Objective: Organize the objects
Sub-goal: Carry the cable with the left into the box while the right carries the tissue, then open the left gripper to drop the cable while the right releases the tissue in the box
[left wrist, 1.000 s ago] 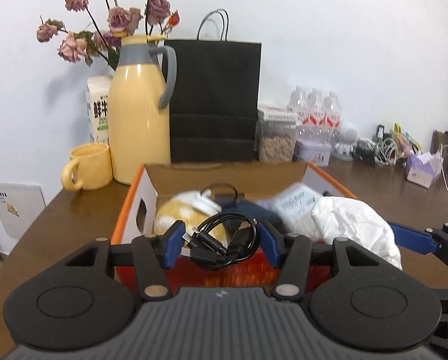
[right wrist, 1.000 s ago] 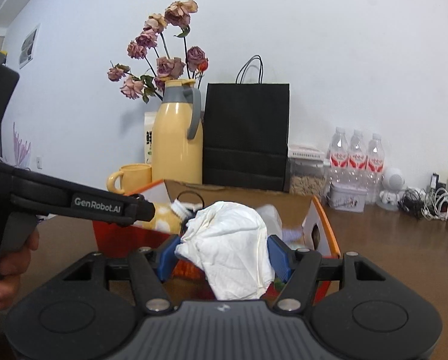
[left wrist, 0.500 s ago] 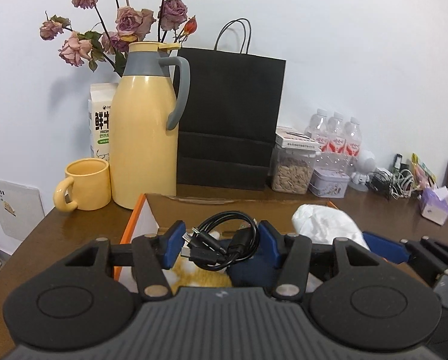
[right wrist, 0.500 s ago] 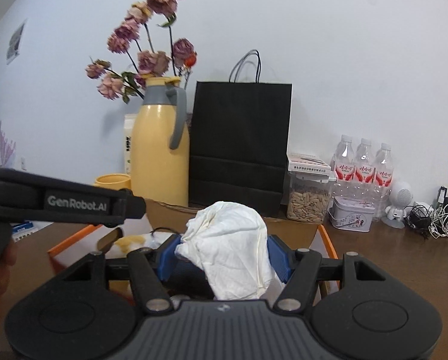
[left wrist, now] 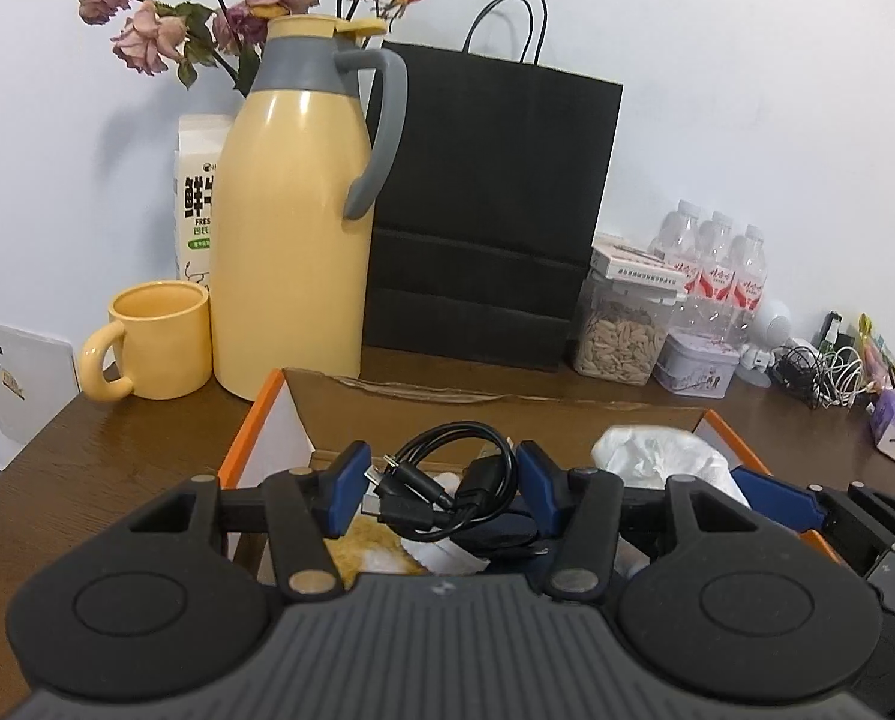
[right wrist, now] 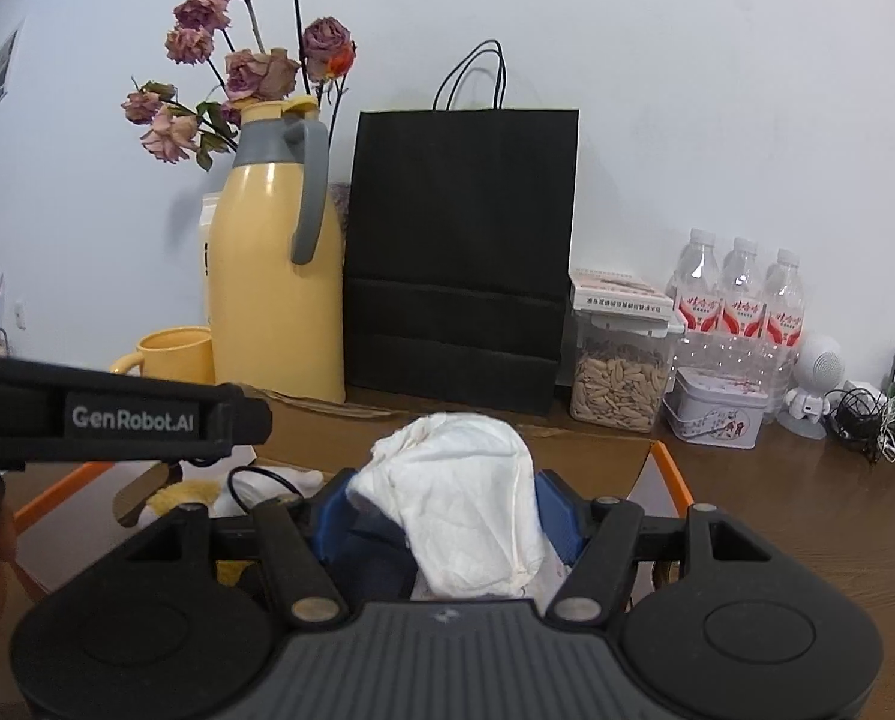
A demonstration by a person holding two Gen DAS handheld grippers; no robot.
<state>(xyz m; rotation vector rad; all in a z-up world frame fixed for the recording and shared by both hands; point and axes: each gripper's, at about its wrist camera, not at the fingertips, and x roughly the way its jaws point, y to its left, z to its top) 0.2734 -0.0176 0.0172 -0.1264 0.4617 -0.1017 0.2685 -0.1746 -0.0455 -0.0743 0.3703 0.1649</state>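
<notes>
- Cable (left wrist: 447,489), a black coil, sits between the blue pads of the left gripper (left wrist: 441,489); the jaws are at a middling width and clamped on it, with the loop's long side running across from pad to pad
- Cloth (right wrist: 465,510), white and crumpled, is pinched in the right gripper (right wrist: 447,516), whose jaws stand fairly wide around the bundle; it bulges up above the pads and hangs down below them
- Box (left wrist: 249,438), an open cardboard carton with orange edges, lies straight ahead of and beneath both grippers on the brown worktop (left wrist: 105,462); both held things hang over its open top, not yet resting inside
- Inside the box, under the cable, I can make out something yellow and something dark blue, so the floor there is already partly taken
- Side by side: in the left wrist view the cloth and one blue finger of the right gripper show just to the right of the cable; in the right wrist view the left gripper's black body crosses the left edge, close by
- Judgement: the coming move turns on the drop being downward for each load, the cable toward the box's left half and the cloth toward its right, with the two grippers near enough to bump
- Yellow jug (left wrist: 291,228), mug (left wrist: 153,339) and black paper bag (left wrist: 489,204) stand beyond the far wall of the box, well clear of either load
</notes>
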